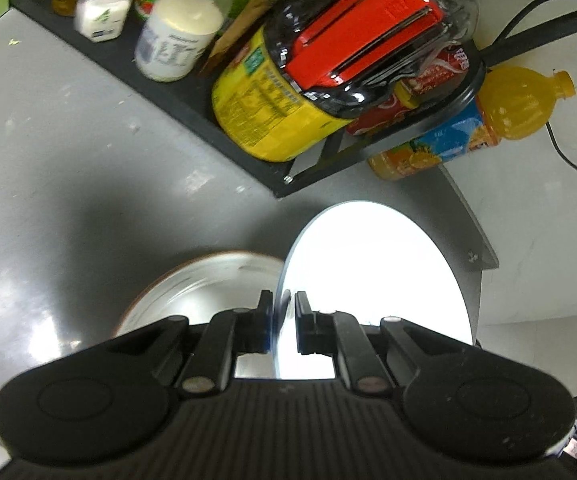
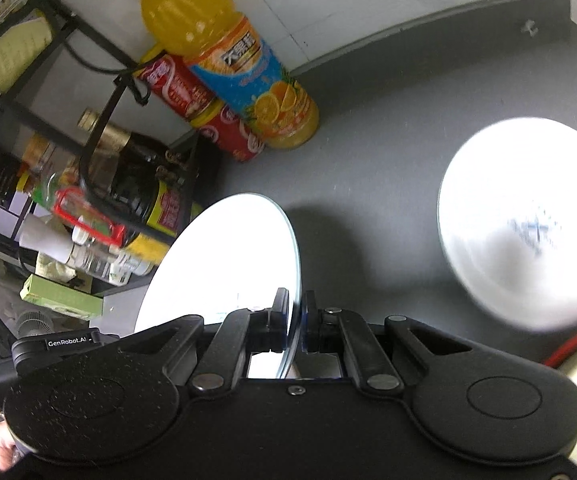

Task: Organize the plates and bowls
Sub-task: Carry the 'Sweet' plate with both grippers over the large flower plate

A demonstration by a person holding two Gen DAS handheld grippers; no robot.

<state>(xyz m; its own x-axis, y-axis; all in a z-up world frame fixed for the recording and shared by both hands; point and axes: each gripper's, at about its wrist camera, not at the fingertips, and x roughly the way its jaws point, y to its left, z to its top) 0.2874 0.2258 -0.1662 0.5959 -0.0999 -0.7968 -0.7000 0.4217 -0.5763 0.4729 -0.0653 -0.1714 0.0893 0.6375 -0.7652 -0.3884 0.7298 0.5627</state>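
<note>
A white plate is held by its rim between both grippers. My left gripper is shut on one edge of it. My right gripper is shut on the opposite edge of the same plate, which tilts up off the grey counter. A metal bowl sits on the counter just left of the plate in the left wrist view. A white bowl, blurred, lies on the counter to the right in the right wrist view.
A black wire rack holds jars, a yellow-labelled dark bottle and a red-handled item. An orange juice bottle and red cans stand by the wall. The counter's end edge is near the plate.
</note>
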